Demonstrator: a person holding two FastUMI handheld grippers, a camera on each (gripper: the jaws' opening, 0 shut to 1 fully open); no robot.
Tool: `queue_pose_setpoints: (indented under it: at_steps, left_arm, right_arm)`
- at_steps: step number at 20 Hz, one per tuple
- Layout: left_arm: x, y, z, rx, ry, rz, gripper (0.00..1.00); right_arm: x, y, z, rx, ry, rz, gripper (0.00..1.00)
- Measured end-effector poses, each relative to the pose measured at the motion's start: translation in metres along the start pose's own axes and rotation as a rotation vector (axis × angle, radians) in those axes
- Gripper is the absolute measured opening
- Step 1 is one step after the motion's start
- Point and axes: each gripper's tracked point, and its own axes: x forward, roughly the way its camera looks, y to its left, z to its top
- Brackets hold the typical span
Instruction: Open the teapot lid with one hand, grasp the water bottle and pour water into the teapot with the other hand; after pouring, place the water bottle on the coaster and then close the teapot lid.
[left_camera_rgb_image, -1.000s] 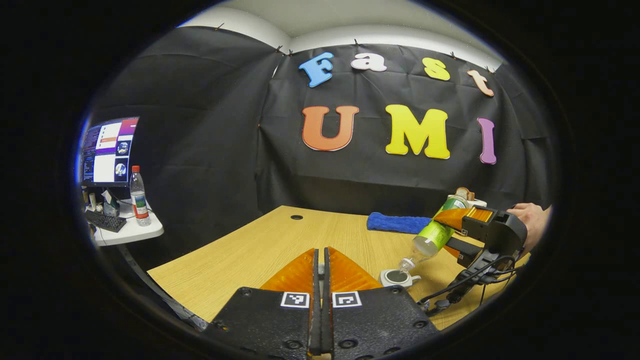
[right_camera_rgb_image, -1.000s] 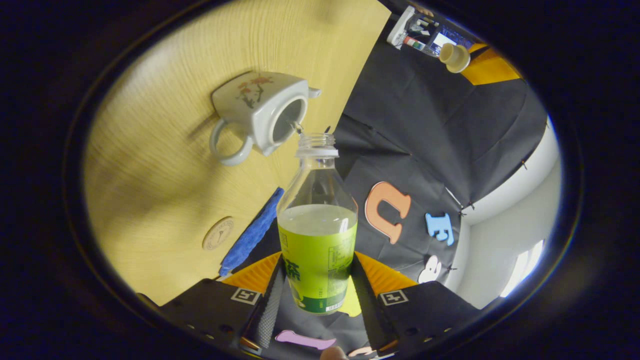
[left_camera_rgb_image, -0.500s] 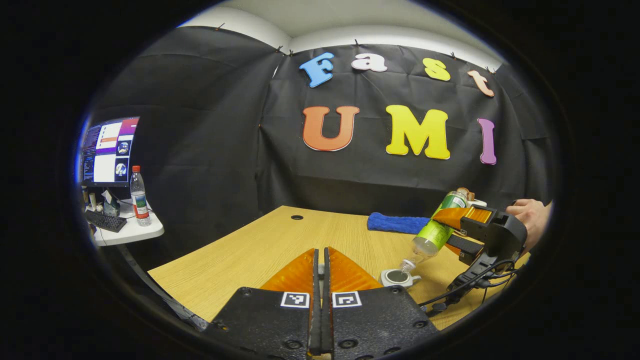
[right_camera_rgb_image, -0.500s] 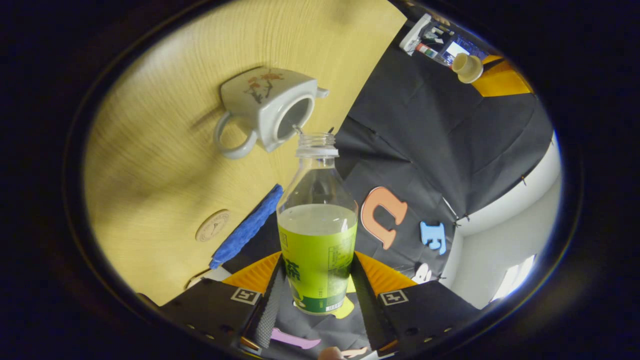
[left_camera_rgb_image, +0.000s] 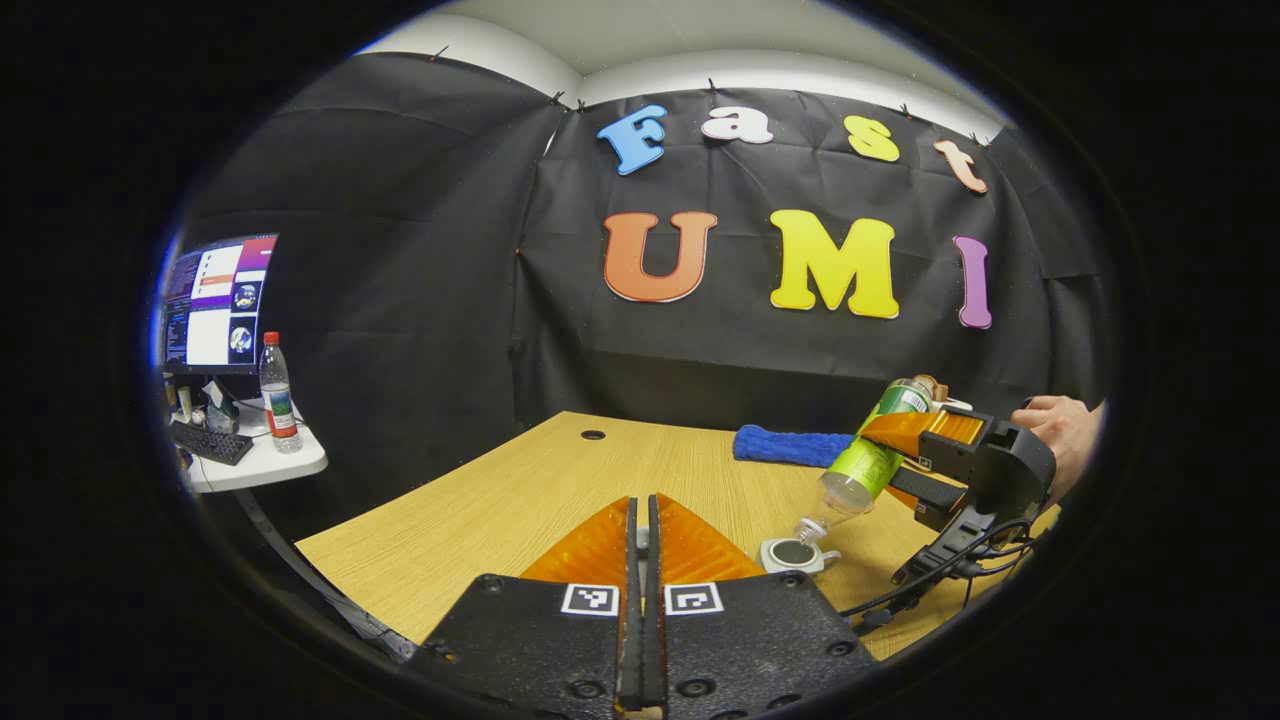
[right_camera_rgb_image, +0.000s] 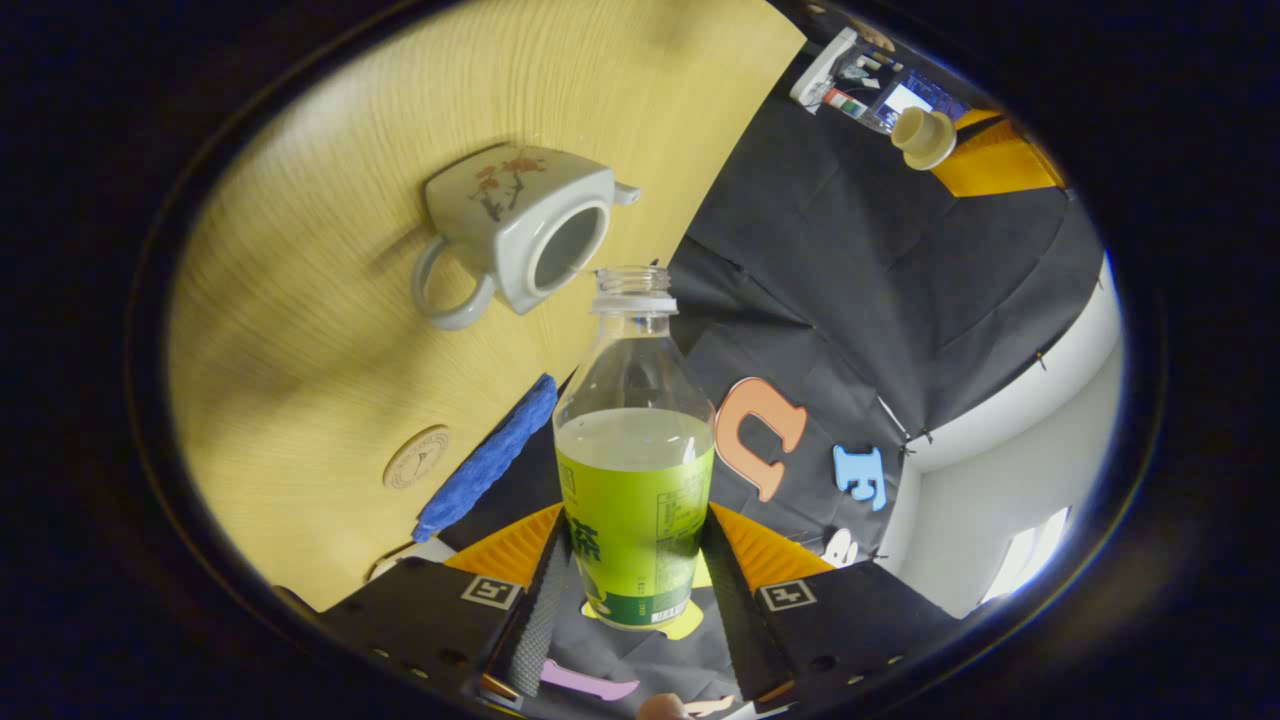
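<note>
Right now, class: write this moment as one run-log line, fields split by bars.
phase: pouring | right gripper: shut on water bottle, tilted over teapot | left gripper: holds teapot lid | coaster: bare

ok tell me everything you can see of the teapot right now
The teapot is a small white ceramic pot with squared sides, a painted flower sprig on one face, a loop handle and a short spout. Its lid is off, so the round mouth gapes open. It stands on the wooden table, just beyond the tilted water bottle's neck. Nothing grips it.
</note>
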Motion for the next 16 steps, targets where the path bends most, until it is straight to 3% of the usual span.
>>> queue_pose_setpoints:
  at_steps: [4,12,16]
  left_arm:
    - [0.002,0.002,-0.002,-0.007,0.001,0.01,0.02]
    - [0.002,-0.006,0.001,0.006,-0.01,0.006,0.02]
    - [0.0,-0.02,0.005,0.03,-0.023,-0.015,0.02]
  right_arm:
    - [0.0,0.013,-0.003,0.127,0.003,0.041,0.71]
    - [-0.017,0.069,0.02,0.887,-0.004,0.348,0.72]
    - [-0.027,0.072,0.018,1.185,0.008,0.398,0.73]
